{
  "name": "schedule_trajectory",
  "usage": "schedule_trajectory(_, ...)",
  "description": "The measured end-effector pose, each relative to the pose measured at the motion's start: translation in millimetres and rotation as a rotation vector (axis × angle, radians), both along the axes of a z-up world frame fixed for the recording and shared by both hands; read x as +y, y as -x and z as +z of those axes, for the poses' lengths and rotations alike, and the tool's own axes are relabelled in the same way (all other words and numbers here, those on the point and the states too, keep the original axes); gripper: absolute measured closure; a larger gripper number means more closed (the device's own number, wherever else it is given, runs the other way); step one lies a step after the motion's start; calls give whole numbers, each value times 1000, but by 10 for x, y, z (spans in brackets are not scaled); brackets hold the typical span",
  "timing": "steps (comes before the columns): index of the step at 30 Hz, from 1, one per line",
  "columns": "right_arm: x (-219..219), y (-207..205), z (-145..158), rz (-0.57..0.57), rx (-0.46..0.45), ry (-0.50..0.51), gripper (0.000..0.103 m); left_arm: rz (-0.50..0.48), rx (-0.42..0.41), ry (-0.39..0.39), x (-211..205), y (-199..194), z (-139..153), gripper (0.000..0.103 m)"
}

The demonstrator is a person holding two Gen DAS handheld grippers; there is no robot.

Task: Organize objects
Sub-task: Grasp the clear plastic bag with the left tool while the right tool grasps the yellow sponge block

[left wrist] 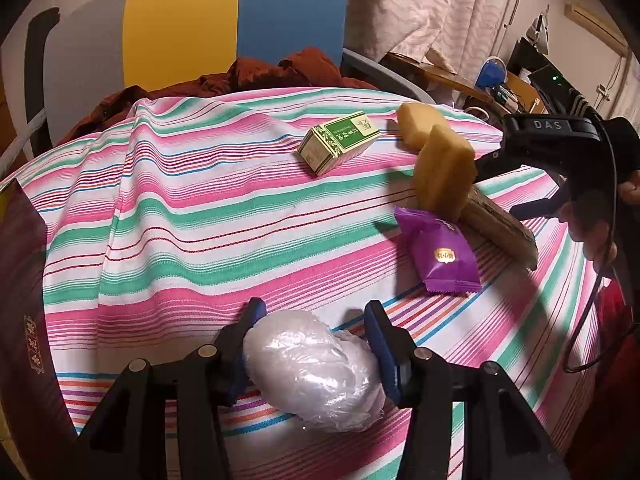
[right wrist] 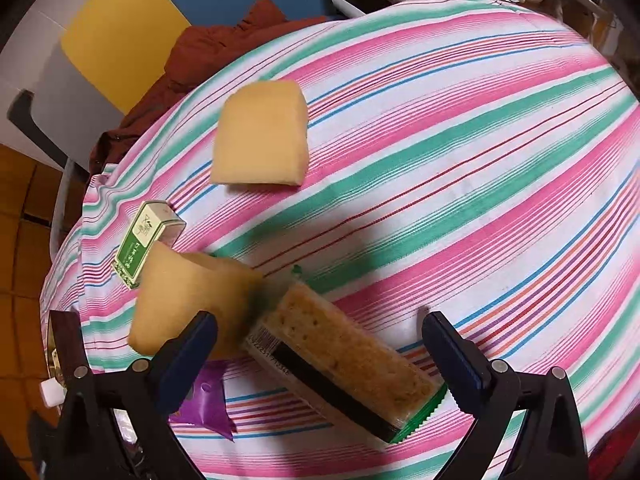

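Readable writing: "DAS" in pale letters on the black body of the right gripper [left wrist: 520, 184], seen at 2 o'clock in the left wrist view. Green-and-cream box [left wrist: 338, 142] carries a cream label panel with small print, not legible; purple snack packet [left wrist: 440, 254] has a small gold label, text too small to read. Cracker pack [right wrist: 344, 364] shows a barcode with digits on its near end, digits not clear.

Left gripper [left wrist: 314, 352]: blue fingers [left wrist: 380, 344] pressed against both sides of a white plastic-wrapped bundle [left wrist: 312, 368], at 6 o'clock in its own view, low over the striped tablecloth [left wrist: 180, 216]. Bundle's long axis runs roughly 11 to 5 o'clock.

Right gripper [right wrist: 320, 356] in its own view: jaws spread wide, nothing held between them. Cracker pack lies between the fingers on the cloth, long axis from 10 to 4 o'clock, barcode end toward 10.

Yellow sponge block [right wrist: 192, 304] stands tilted on edge at 9 o'clock of the cracker pack, leaning against it, just beside the right gripper's left finger; whether they touch I cannot tell. Second yellow sponge [right wrist: 260, 134] lies flat at 12 o'clock, apart from the rest. Green box lies on its side at 10 o'clock, long axis 1 to 7. Purple packet lies flat under the left finger at 7 o'clock, partly hidden.

Beyond the table: yellow and blue chair back [left wrist: 236, 20], rust-red cloth [left wrist: 256, 76] heaped on it.
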State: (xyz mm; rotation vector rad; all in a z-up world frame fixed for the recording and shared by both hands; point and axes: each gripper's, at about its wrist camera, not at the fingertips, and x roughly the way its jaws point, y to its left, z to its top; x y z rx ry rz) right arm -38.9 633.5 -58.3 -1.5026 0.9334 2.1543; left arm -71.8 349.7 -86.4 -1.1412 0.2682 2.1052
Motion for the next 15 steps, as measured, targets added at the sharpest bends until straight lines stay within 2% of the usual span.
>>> schedule_trajectory(3,23,-35,182,-33,167,35,0,1,0,-3,-3,1,-1,51)
schedule_trajectory(5,-71,-3,345,8,255,-18,0,3,0,-4,-2,-2,1,51)
schedule_trajectory(9,-356,140,422,141,273,-100,0,7,0,-7,1,2,-1,51)
schedule_trajectory(12,-583,333,268,219,174,-215,2,7,5,-3,9,-8,-6,51)
schedule_trajectory(13,-630,372,219,244,149,-236,17,7,6,-2,6,-8,-5,51)
schedule_trajectory(14,-686,418,152,271,107,-277,45,7,7,-2,2,-8,-5,51)
schedule_trajectory(15,-720,437,99,276,83,-301,52,7,8,-2,-1,-8,-6,51)
